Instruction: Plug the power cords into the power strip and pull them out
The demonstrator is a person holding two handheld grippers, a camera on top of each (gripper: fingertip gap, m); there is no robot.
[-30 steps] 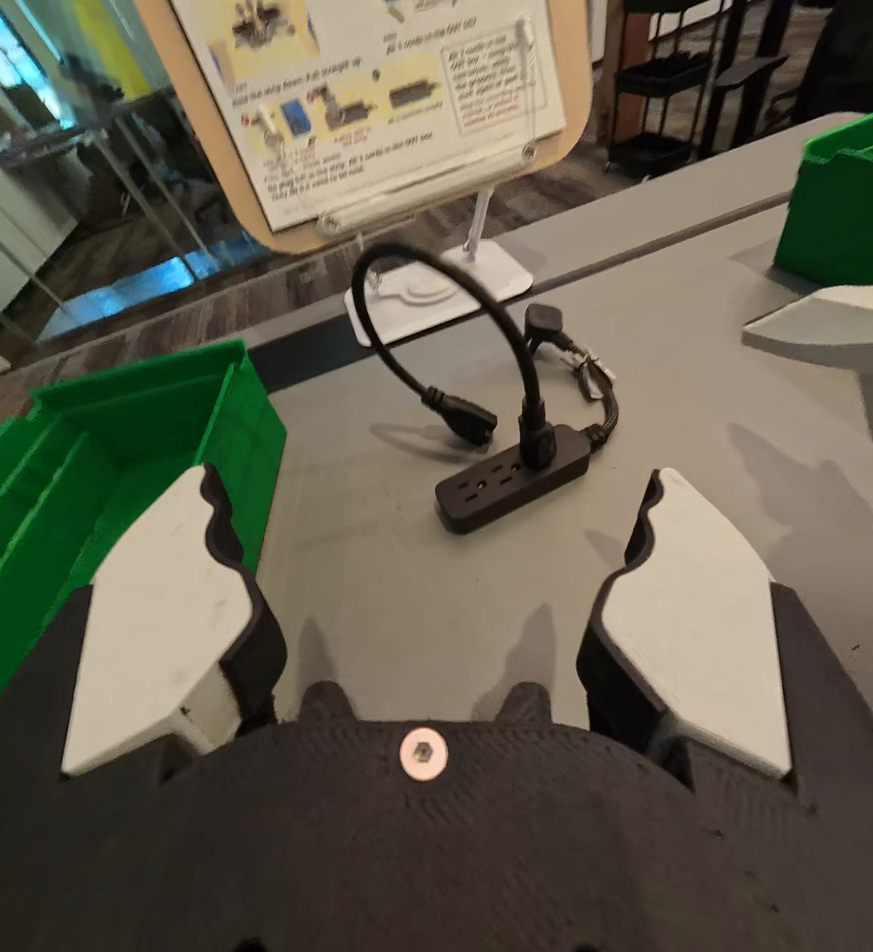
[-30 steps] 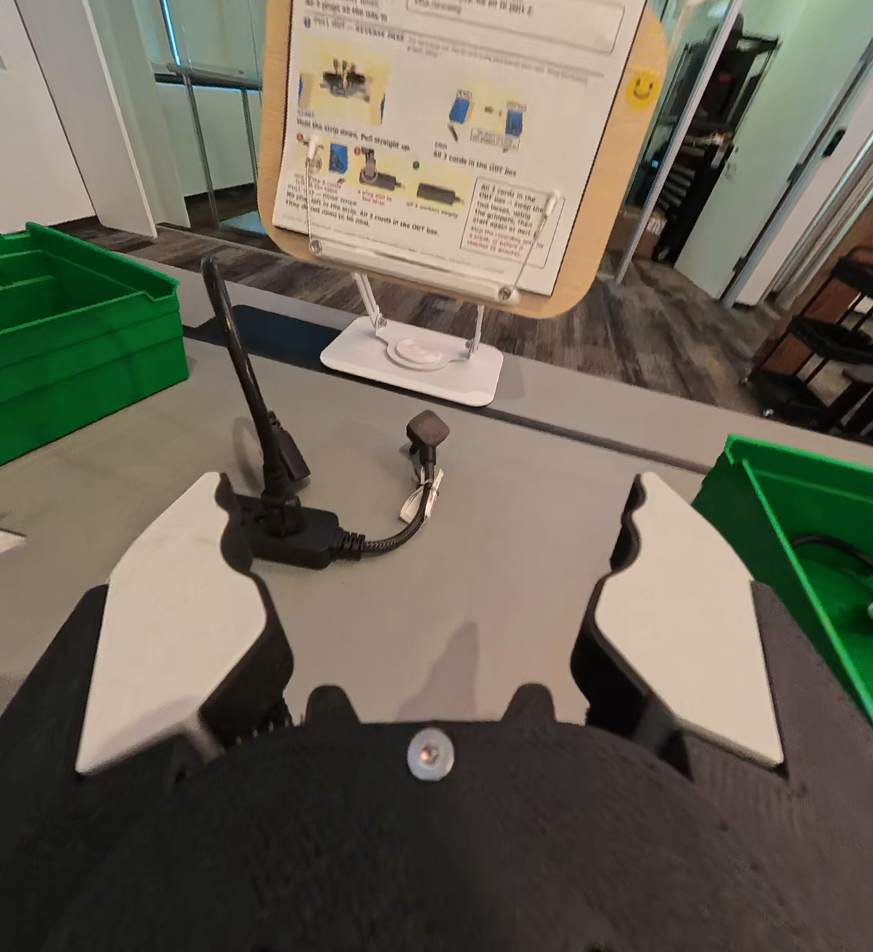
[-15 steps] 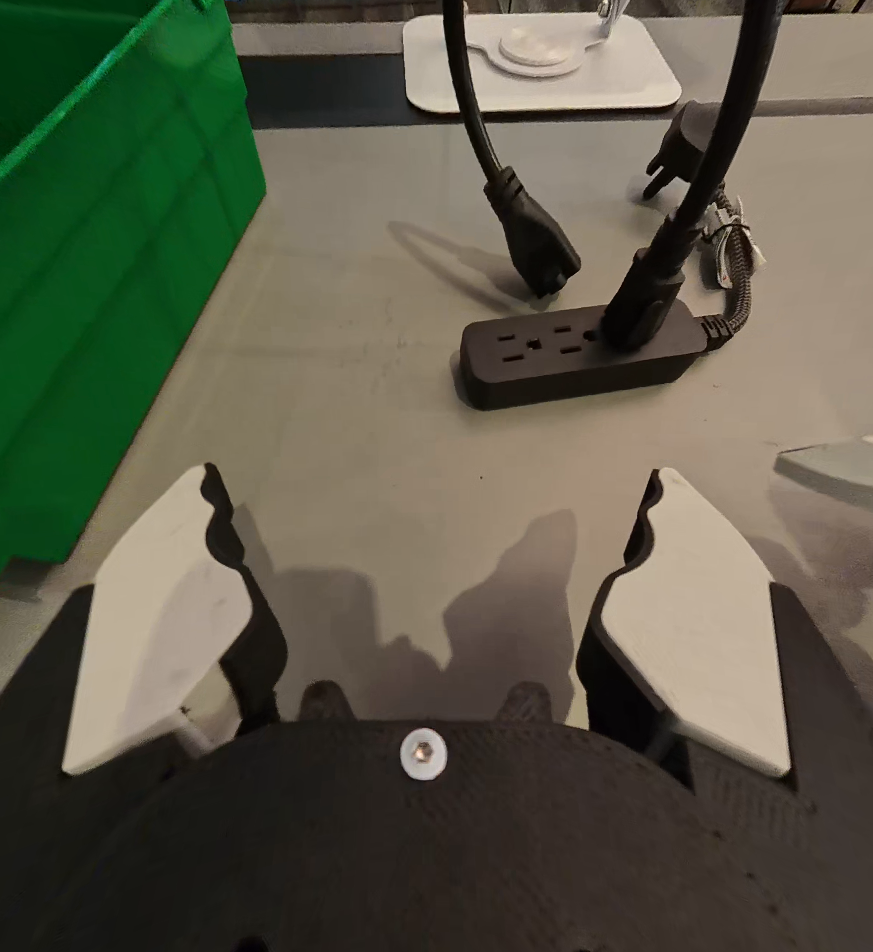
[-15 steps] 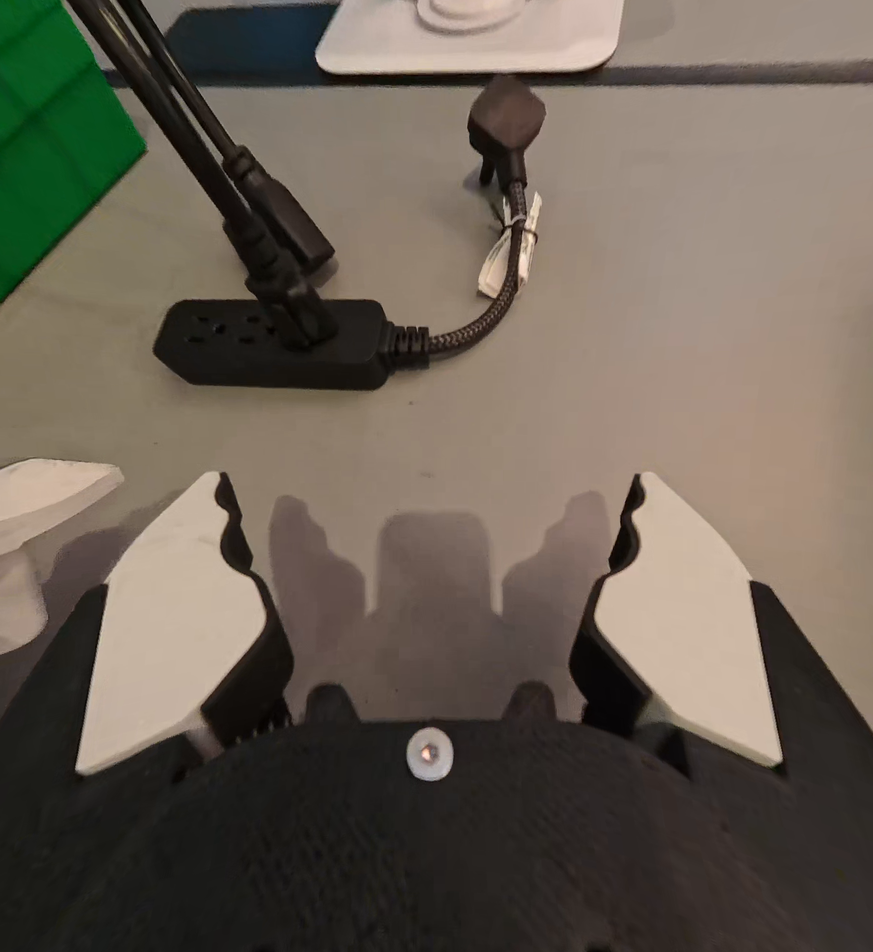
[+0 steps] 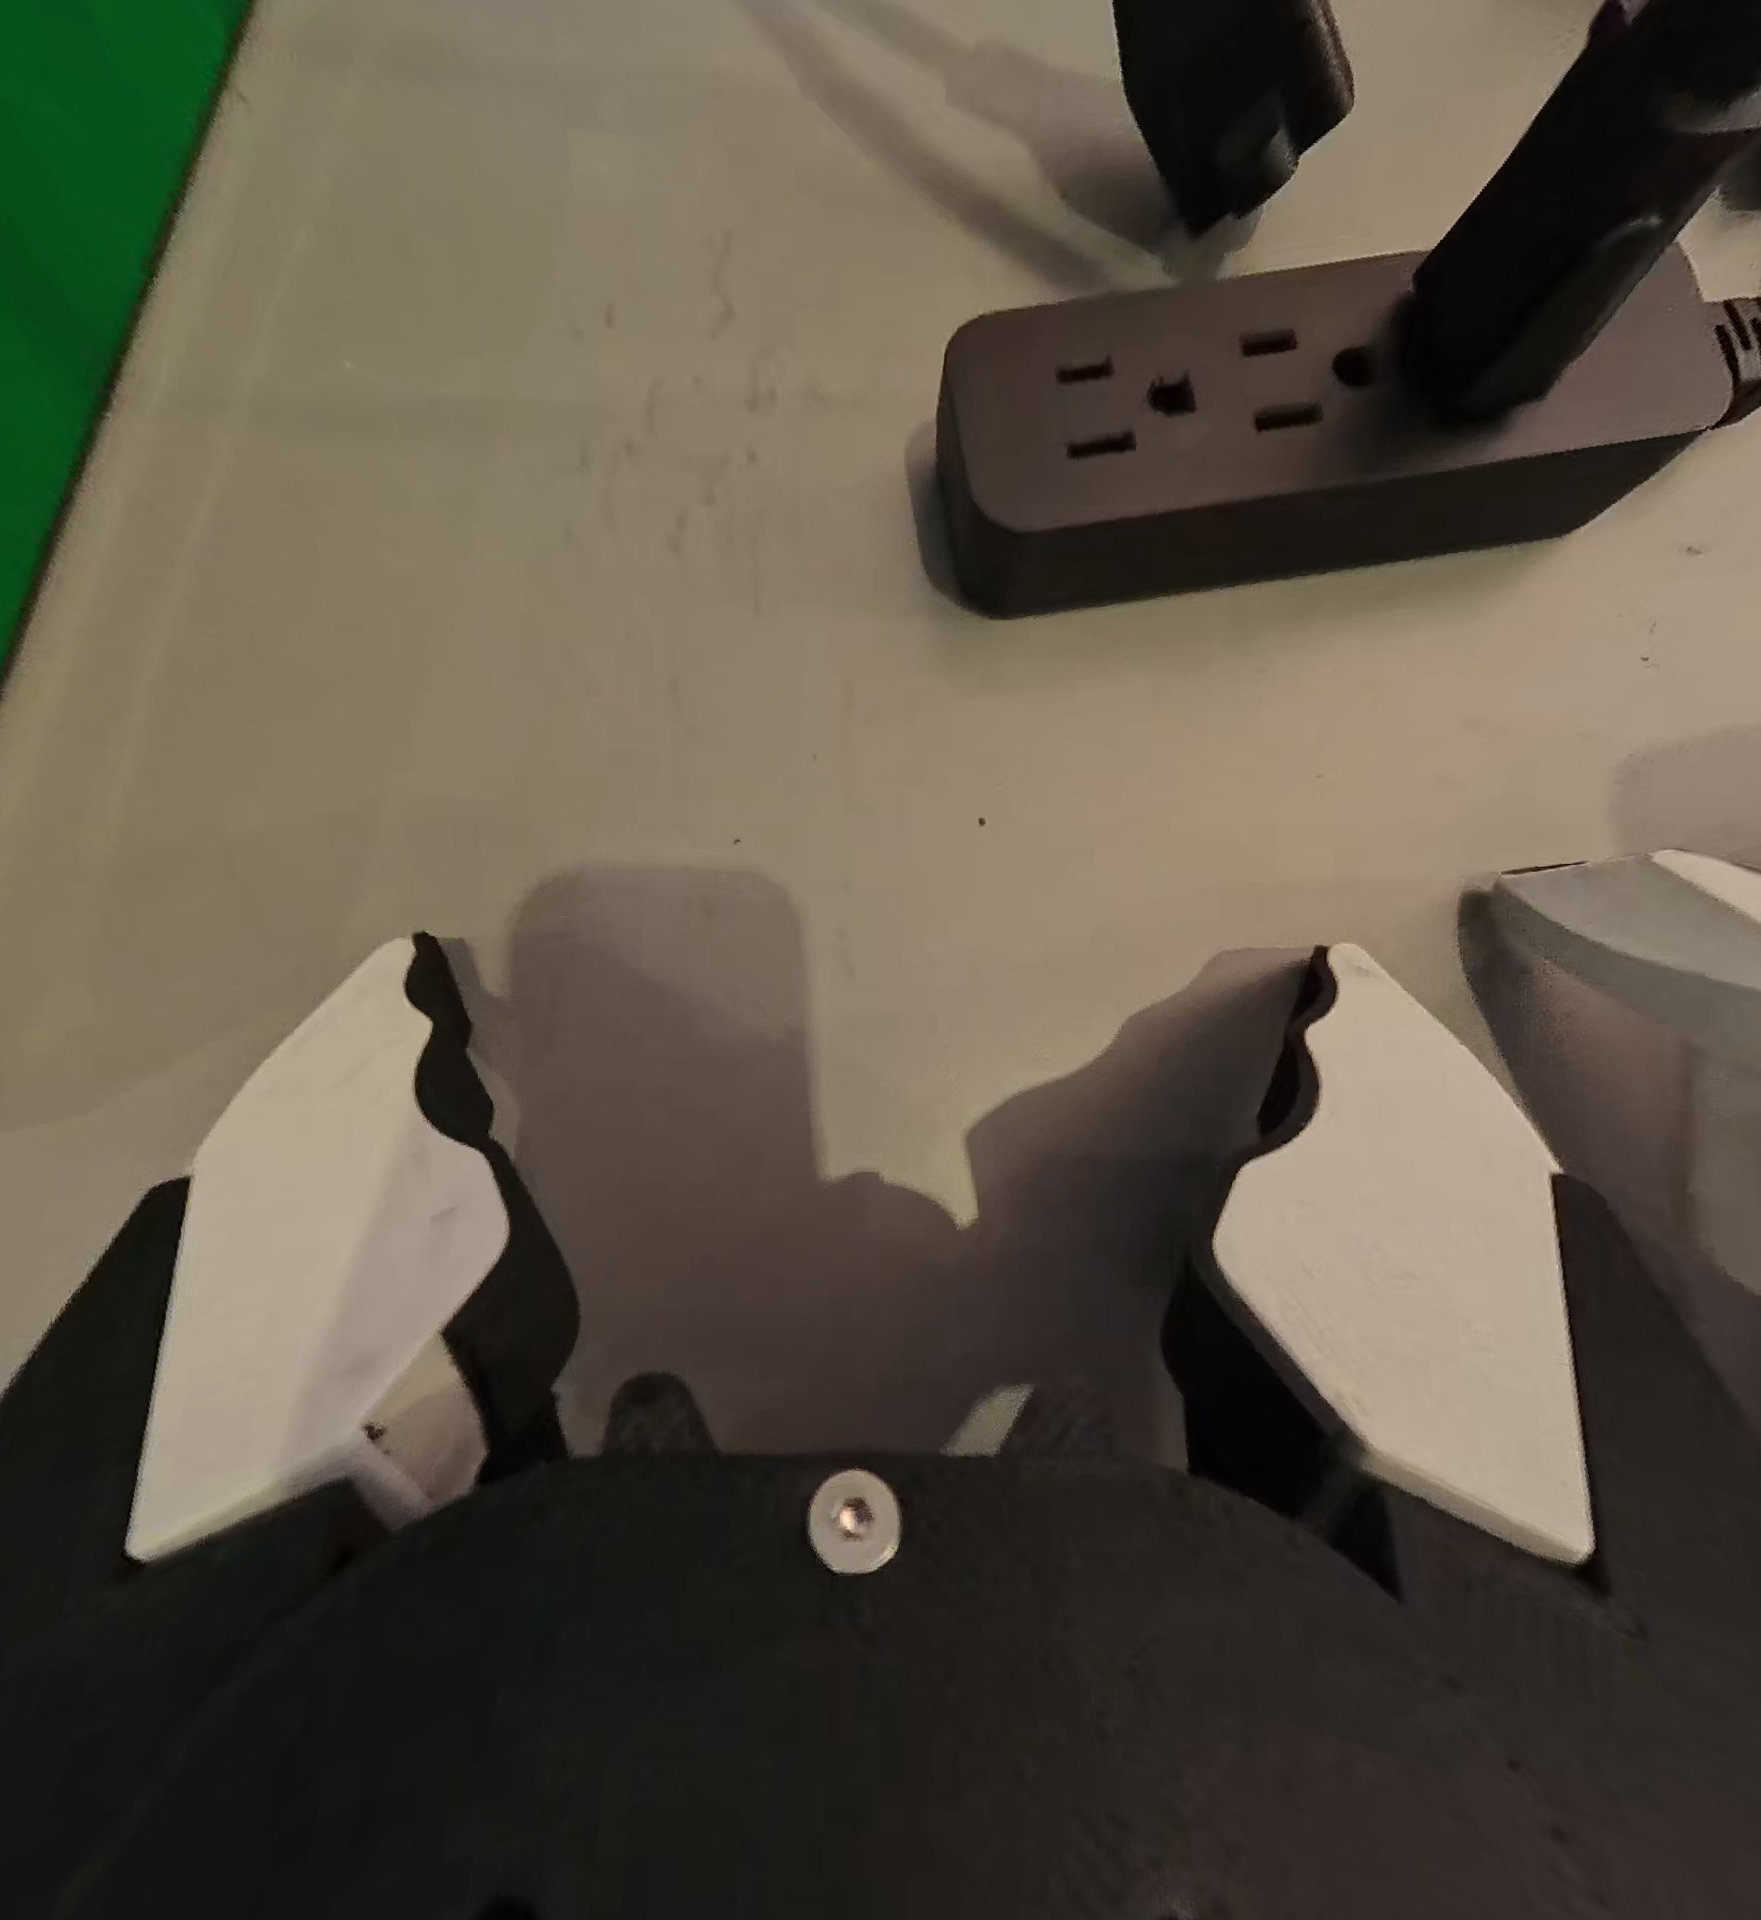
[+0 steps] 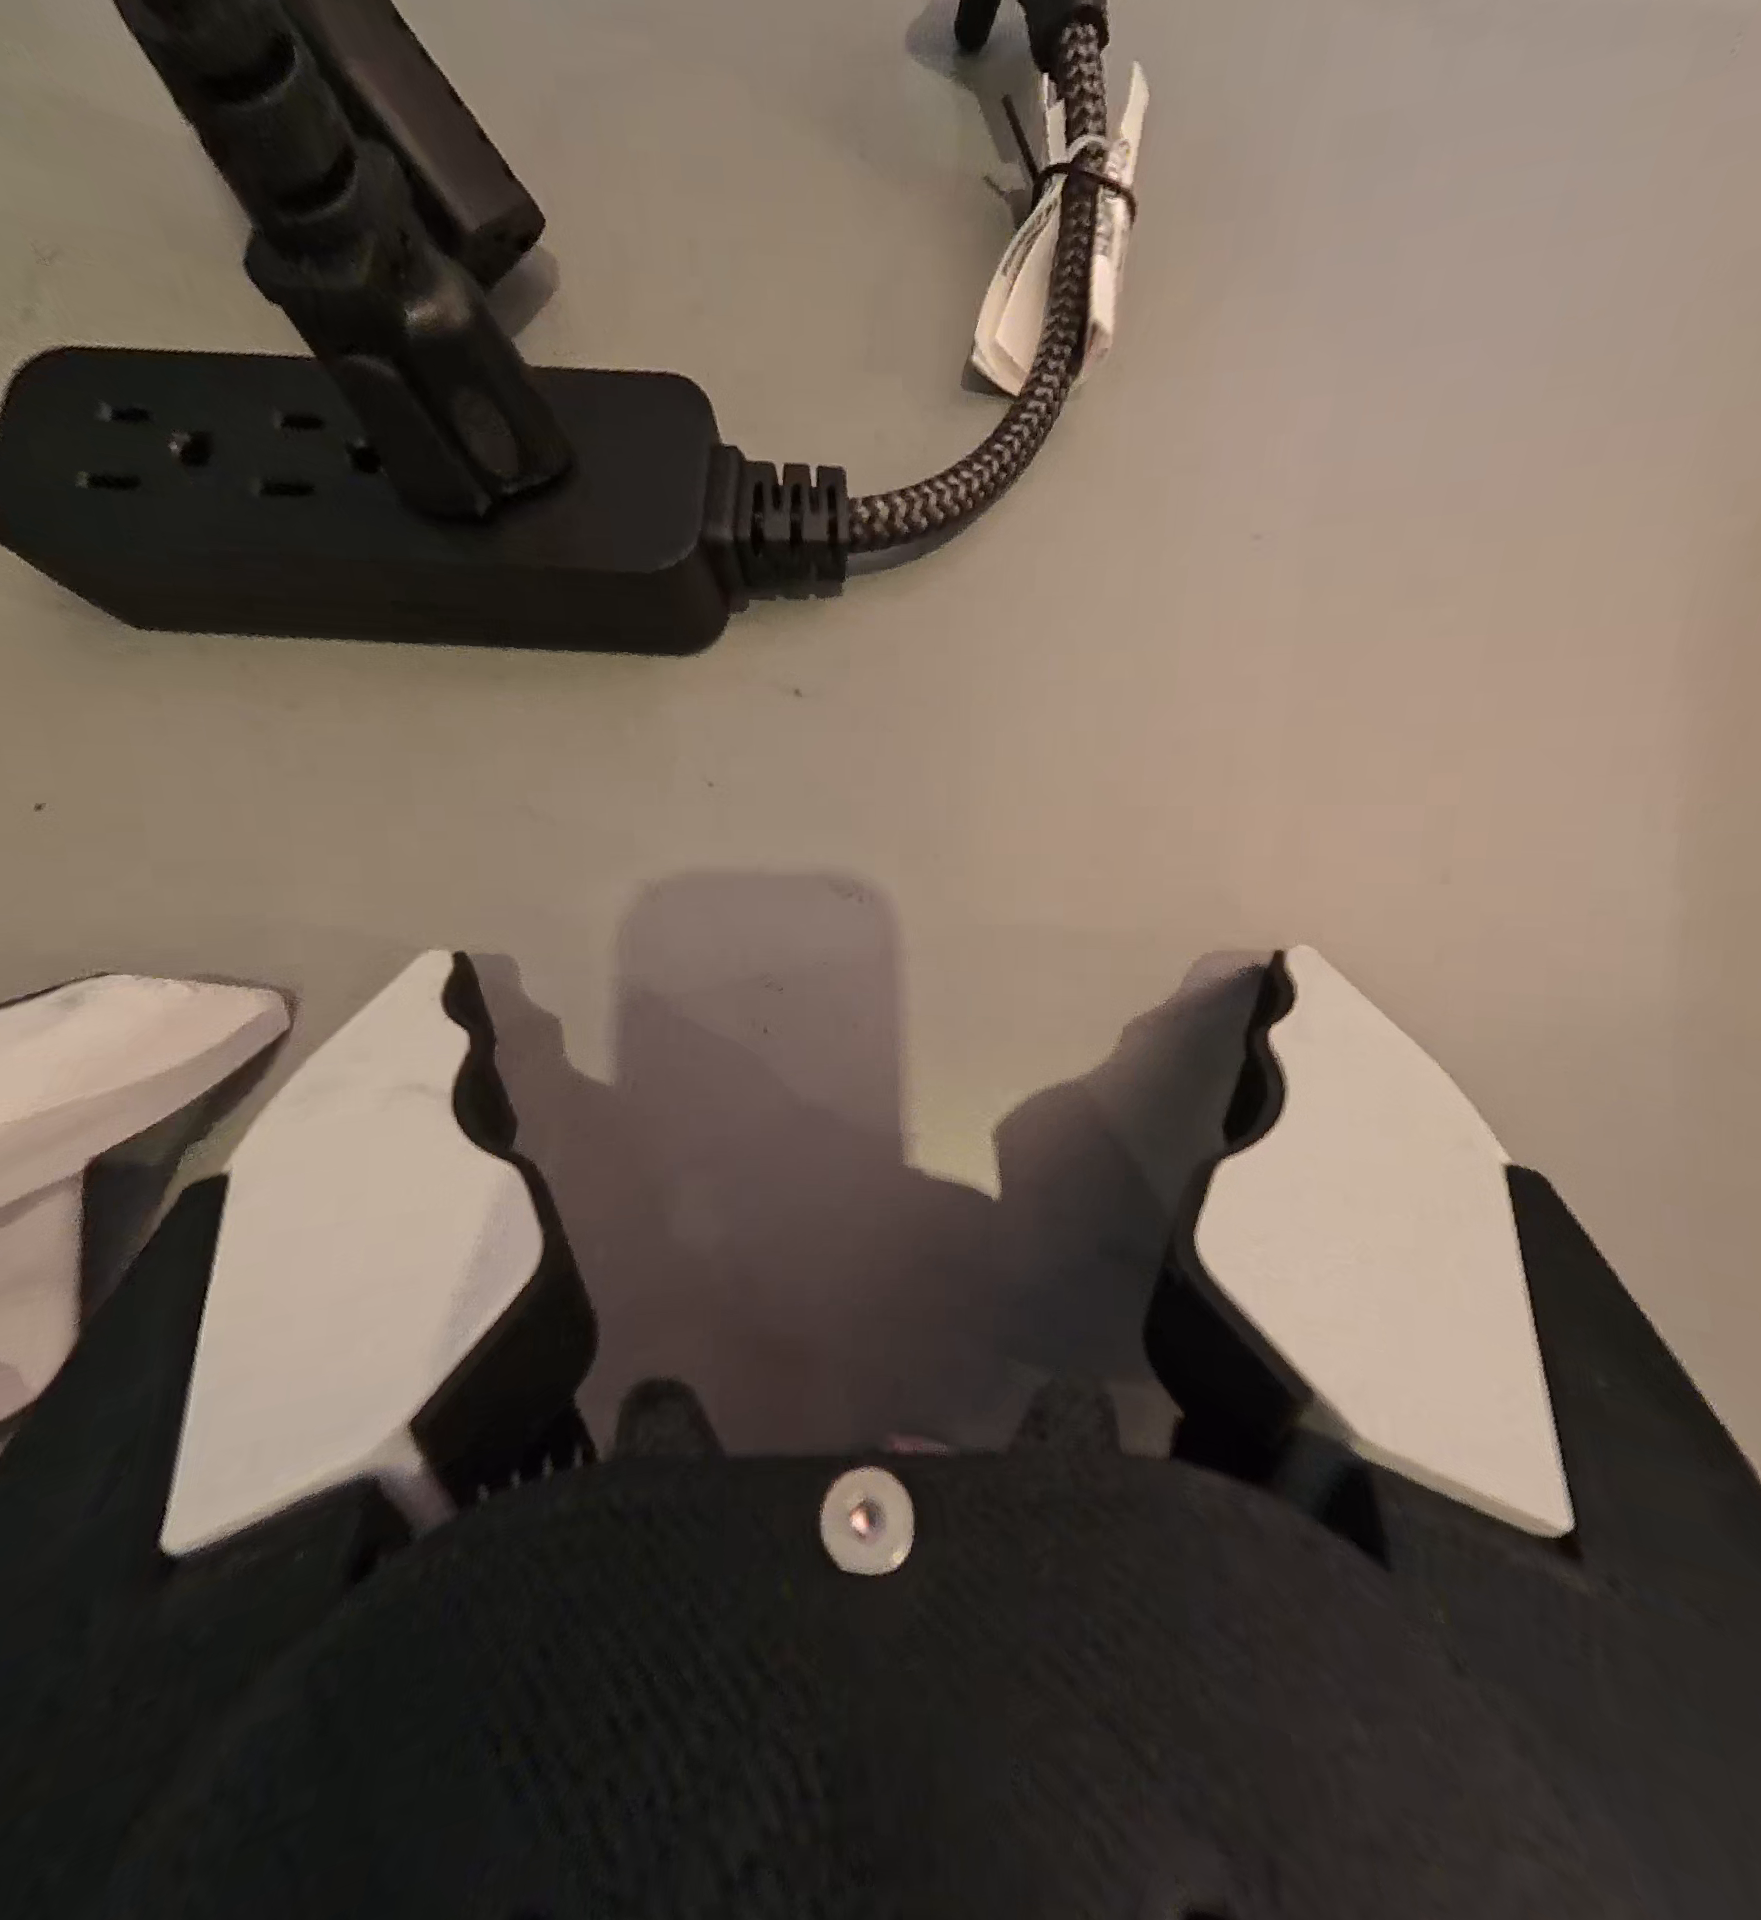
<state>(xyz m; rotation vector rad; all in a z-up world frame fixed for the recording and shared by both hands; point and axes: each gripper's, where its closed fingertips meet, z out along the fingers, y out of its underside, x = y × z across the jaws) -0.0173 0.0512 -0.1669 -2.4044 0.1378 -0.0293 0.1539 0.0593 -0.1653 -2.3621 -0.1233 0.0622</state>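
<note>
A black power strip (image 5: 1260,447) lies on the grey table, also in the right wrist view (image 6: 336,540). One black cord plug (image 5: 1541,281) sits in its right outlet, also in the right wrist view (image 6: 429,416); two outlets to its left are empty. The cord's other end (image 5: 1229,94) rests on the table behind the strip. My left gripper (image 5: 871,956) is open and empty, low over the table, in front and left of the strip. My right gripper (image 6: 871,961) is open and empty, in front and right of it.
A green bin (image 5: 34,343) stands at the left. The strip's braided cable (image 6: 1021,416) with a white tag (image 6: 1052,281) curves away at the right. The other gripper's white finger shows at the right edge of the left view (image 5: 1686,997) and the left edge of the right view (image 6: 45,1081).
Both grippers have tilted down and dropped close to the table, nearer the power strip. The sign stand and far room have left the views. Both stay open.
</note>
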